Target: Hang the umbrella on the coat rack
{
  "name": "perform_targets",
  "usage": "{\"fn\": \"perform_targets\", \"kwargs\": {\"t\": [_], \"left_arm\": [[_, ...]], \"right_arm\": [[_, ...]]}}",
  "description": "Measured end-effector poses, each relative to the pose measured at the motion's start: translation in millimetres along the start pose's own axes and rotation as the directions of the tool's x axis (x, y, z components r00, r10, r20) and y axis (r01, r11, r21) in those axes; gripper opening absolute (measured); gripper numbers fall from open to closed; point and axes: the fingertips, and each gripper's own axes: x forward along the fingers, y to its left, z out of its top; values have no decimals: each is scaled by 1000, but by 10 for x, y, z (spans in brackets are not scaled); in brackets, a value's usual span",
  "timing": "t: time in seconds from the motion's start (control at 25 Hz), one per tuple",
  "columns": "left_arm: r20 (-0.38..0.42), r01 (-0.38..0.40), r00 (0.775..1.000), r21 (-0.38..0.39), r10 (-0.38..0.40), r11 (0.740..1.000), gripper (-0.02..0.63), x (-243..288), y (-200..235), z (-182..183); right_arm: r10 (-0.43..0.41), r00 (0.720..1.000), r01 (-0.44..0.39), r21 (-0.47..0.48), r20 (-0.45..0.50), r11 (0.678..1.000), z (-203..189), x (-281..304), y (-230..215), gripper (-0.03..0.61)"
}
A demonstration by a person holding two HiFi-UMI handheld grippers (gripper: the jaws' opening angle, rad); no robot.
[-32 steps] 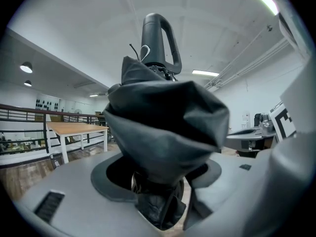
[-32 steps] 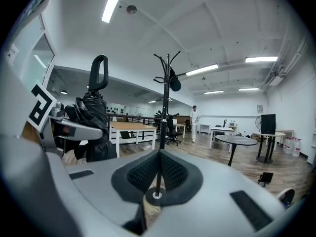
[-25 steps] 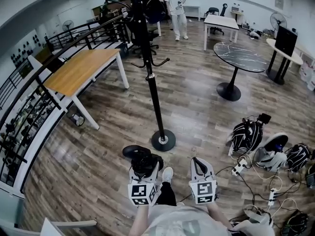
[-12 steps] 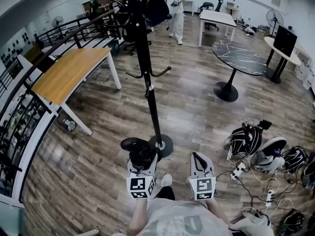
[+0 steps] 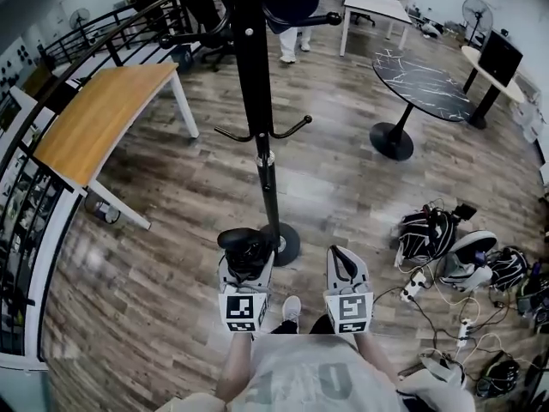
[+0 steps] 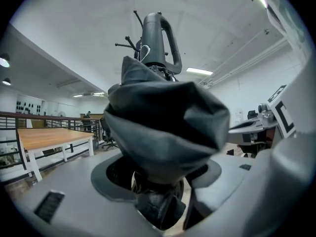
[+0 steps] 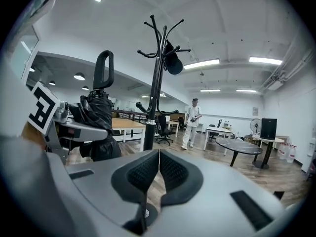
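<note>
A wooden table [image 5: 96, 118] and round marbled table [image 5: 420, 80] stand on plank flooring [image 5: 171, 239].

grey t-shirt [image 5: 302, 383], white shoe [image 5: 292, 308]; left claw [image 5: 247, 266] and right claw [image 5: 343, 256] grey, each bearing black-and-white marker cube [image 5: 243, 312].

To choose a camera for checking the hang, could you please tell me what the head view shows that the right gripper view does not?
Only the head view shows the coat rack's round base and the bags on the floor. Only the right gripper view shows the ceiling lights and the right gripper with its jaws closed together, empty. Both show the rack's pole, the folded umbrella, the wooden table and the round dark table.
</note>
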Motion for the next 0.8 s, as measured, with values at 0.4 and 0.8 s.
{"fn": "perform_targets", "kwargs": {"t": [0.4, 0.8], "left_arm": [[-36, -24, 999, -28, 23, 999, 293, 283, 3, -127], [-55, -54, 997, -21, 53, 998, 293, 298, -122, -195]], "right_arm": [[66, 997, -67, -13, -36, 998, -62, 372, -94, 32], [141, 990, -142, -26, -24, 990, -82, 458, -57, 32]]}}
